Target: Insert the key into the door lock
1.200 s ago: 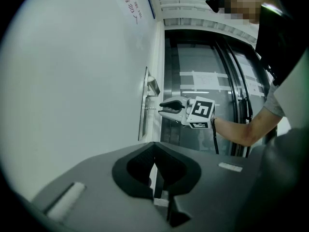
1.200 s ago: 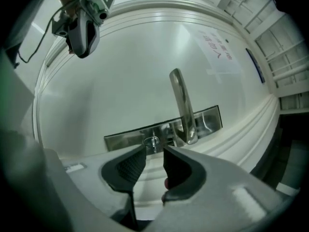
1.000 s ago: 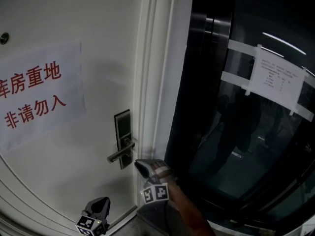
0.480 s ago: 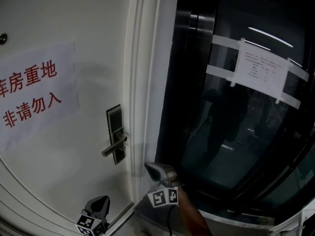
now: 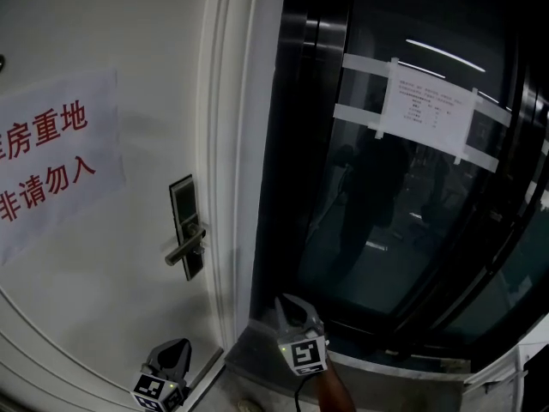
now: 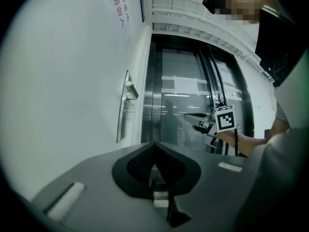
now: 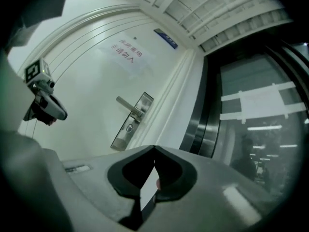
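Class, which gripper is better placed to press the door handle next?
Left, probably: the left gripper sits by the white door below the silver lever handle; the right gripper is by dark glass.

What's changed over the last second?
The right gripper drew back from the lock plate, rightward toward the glass door, jaws shut; no key can be made out. The left gripper stayed low by the white door.
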A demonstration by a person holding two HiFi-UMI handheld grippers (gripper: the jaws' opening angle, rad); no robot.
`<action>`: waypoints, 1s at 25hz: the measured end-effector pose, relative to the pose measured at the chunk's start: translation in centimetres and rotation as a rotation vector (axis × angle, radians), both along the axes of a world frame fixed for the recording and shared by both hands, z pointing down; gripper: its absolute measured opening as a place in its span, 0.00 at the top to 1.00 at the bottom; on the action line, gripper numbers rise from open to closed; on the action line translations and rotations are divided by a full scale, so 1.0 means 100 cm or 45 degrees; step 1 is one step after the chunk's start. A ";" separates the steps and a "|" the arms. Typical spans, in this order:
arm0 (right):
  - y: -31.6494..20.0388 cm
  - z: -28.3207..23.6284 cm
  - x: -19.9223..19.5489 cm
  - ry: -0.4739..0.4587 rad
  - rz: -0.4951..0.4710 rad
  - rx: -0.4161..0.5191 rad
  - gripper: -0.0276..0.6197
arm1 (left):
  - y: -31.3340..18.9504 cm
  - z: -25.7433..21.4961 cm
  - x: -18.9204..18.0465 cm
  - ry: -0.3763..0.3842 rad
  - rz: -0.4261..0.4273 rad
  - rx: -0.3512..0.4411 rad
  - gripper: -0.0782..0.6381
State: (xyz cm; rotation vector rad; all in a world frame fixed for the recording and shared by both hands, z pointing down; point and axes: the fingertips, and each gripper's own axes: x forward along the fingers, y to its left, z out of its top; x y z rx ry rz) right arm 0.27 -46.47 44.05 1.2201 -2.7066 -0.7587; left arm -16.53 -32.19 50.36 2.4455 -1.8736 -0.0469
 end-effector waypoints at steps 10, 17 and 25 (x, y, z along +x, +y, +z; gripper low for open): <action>0.033 0.033 0.066 -0.234 0.177 -0.230 0.95 | -0.005 0.006 0.028 0.010 0.155 0.016 0.89; 0.063 0.057 0.108 -0.355 0.315 -0.350 0.95 | -0.009 0.003 0.061 0.010 0.299 0.018 0.89; 0.096 0.074 0.141 -0.427 0.428 -0.399 0.95 | -0.008 0.010 0.087 0.019 0.399 0.021 0.89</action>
